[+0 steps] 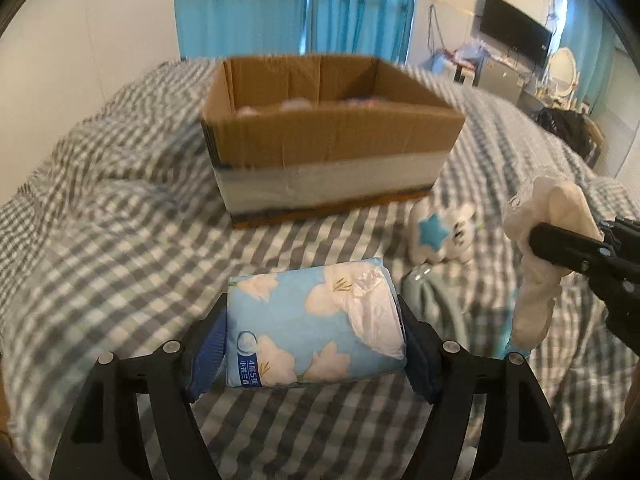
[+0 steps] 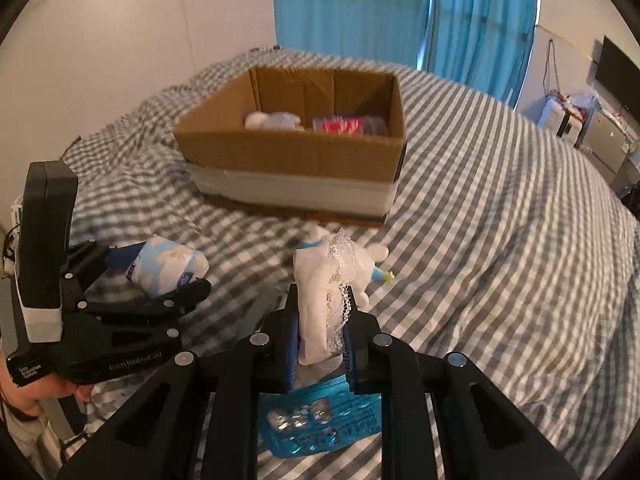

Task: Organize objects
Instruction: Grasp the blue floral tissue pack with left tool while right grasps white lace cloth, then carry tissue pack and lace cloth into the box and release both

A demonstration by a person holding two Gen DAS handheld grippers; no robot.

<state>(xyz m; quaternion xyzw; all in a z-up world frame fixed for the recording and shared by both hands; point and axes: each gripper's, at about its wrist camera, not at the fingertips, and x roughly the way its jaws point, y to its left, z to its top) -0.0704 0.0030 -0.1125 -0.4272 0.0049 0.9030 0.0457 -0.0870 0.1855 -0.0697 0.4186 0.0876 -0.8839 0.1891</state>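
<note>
My left gripper (image 1: 312, 336) is shut on a blue tissue pack with white flowers (image 1: 316, 324), held above the checked bedspread; the pack also shows in the right wrist view (image 2: 168, 268). My right gripper (image 2: 322, 320) is shut on a white lace-trimmed cloth (image 2: 326, 292), which hangs at the right edge of the left wrist view (image 1: 544, 248). An open cardboard box (image 1: 332, 136) stands on the bed ahead of both grippers (image 2: 296, 160). It holds a white item (image 2: 272, 121) and a red-labelled item (image 2: 348, 126).
A white plush toy with a blue star (image 1: 444, 236) lies on the bed between the grippers and the box. A blue blister pack (image 2: 320, 424) lies under my right gripper. Blue curtains (image 1: 296, 4) hang behind; a TV (image 1: 514, 34) is far right.
</note>
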